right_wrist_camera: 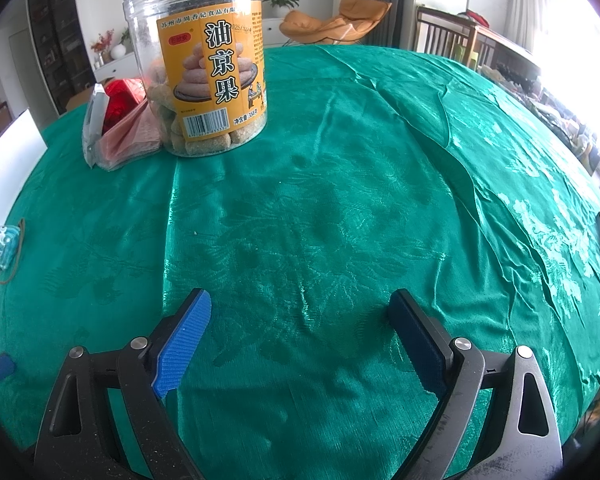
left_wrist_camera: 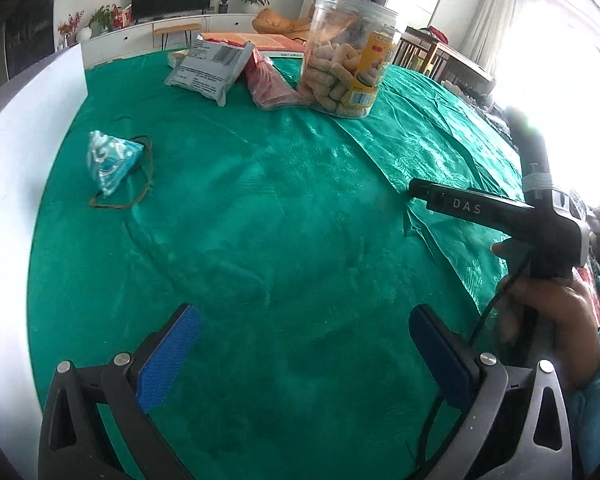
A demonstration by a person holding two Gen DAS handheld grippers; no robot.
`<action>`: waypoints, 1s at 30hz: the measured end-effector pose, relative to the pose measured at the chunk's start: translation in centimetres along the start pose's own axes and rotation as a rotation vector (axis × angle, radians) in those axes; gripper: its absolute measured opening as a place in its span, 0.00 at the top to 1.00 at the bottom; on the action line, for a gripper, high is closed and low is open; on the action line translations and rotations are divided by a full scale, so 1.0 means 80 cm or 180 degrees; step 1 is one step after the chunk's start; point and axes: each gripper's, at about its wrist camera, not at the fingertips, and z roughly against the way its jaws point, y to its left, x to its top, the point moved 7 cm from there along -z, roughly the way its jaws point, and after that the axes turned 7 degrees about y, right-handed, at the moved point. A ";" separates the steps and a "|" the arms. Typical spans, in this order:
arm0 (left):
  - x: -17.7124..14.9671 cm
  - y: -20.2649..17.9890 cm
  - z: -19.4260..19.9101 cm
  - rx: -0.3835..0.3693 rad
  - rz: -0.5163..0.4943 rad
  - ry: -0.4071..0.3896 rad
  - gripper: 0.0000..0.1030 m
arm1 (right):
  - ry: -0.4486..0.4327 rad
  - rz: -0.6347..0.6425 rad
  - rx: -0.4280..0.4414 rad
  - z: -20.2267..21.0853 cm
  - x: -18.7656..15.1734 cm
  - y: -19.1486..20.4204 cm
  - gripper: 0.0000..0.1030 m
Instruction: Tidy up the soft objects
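Note:
A small blue-and-white pyramid-shaped cloth sachet (left_wrist_camera: 110, 164) with a brown cord lies on the green tablecloth (left_wrist_camera: 280, 220) at the left; in the right wrist view the sachet (right_wrist_camera: 2, 246) sits at the far left edge. My left gripper (left_wrist_camera: 304, 344) hovers open over bare cloth, well short of the sachet. My right gripper (right_wrist_camera: 300, 328) is open too, nothing between its blue pads (right_wrist_camera: 184, 336). Seen from the left wrist, the right gripper's black body (left_wrist_camera: 500, 212) is held by a hand (left_wrist_camera: 552, 312) at the right.
A clear jar of fried snacks (right_wrist_camera: 208, 64) stands at the back, also seen as the jar (left_wrist_camera: 346, 56). Beside it lie a grey foil packet (left_wrist_camera: 212, 68) and a red-pink bag (left_wrist_camera: 272, 84). A white board (left_wrist_camera: 24, 152) borders the table's left side.

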 end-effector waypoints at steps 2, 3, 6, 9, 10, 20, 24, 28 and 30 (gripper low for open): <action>0.013 0.010 0.014 0.0157 -0.0008 -0.0092 0.00 | -0.0001 0.0000 0.0002 0.000 0.000 0.000 0.10; 0.025 0.017 0.019 0.0250 0.0031 -0.0137 0.00 | -0.0001 -0.0001 0.0002 0.000 0.000 0.000 0.10; 0.066 0.045 0.026 0.0528 0.0269 -0.0240 0.00 | -0.0001 0.0000 0.0003 0.000 0.000 0.000 0.10; 0.104 0.073 0.015 0.0863 0.0450 -0.0301 0.00 | -0.0002 0.0002 0.0001 0.000 0.000 0.000 0.10; 0.113 0.082 0.006 0.1015 0.0463 -0.0278 0.00 | -0.0002 0.0002 0.0001 0.000 0.000 0.000 0.10; 0.115 0.146 -0.057 0.1252 0.0911 -0.0079 0.00 | -0.0002 0.0004 0.0000 0.000 0.000 0.000 0.10; 0.109 0.159 -0.070 0.1240 0.0956 -0.0046 0.00 | -0.0003 0.0006 0.0001 0.000 0.000 0.000 0.10; 0.110 0.160 -0.073 0.1243 0.0917 -0.0136 0.00 | -0.0003 0.0006 0.0002 0.000 0.000 0.000 0.10; 0.112 0.160 -0.074 0.1240 0.0904 -0.0146 0.00 | -0.0002 0.0005 0.0001 0.000 0.000 0.000 0.10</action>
